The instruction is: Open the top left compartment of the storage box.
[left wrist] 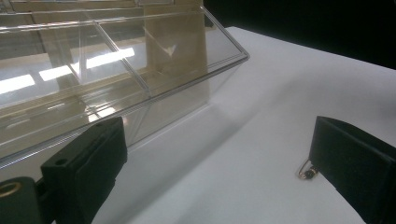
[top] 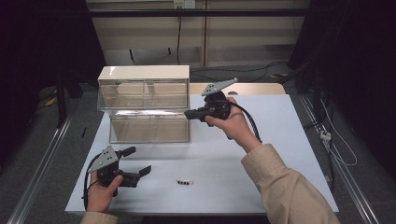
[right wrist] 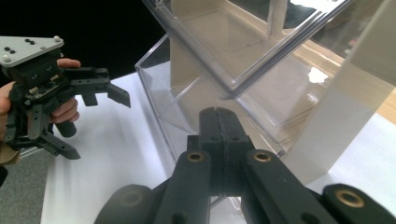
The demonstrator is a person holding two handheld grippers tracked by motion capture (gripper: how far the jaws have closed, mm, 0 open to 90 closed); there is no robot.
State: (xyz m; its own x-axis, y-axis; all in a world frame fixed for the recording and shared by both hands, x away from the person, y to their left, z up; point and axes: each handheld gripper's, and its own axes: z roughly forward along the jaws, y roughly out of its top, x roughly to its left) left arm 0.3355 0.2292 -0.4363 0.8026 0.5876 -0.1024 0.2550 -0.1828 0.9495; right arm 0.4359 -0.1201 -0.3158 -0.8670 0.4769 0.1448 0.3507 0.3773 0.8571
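Two grippers: our right gripper (top: 191,114), jaws closed and empty, nears the clear drawer cabinet (top: 144,105); next, hooking its drawer; left gripper (top: 140,161) wide open.

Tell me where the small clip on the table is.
In the high view the small clip lies on the white table near its front edge, right of the left gripper and in front of the clear drawer box.

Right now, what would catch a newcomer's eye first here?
The clear two-tier drawer box at the table's far left stands out. The right hand-held gripper, shut, sits at its right edge; the left hand-held gripper, open, is near the front by a small clip.
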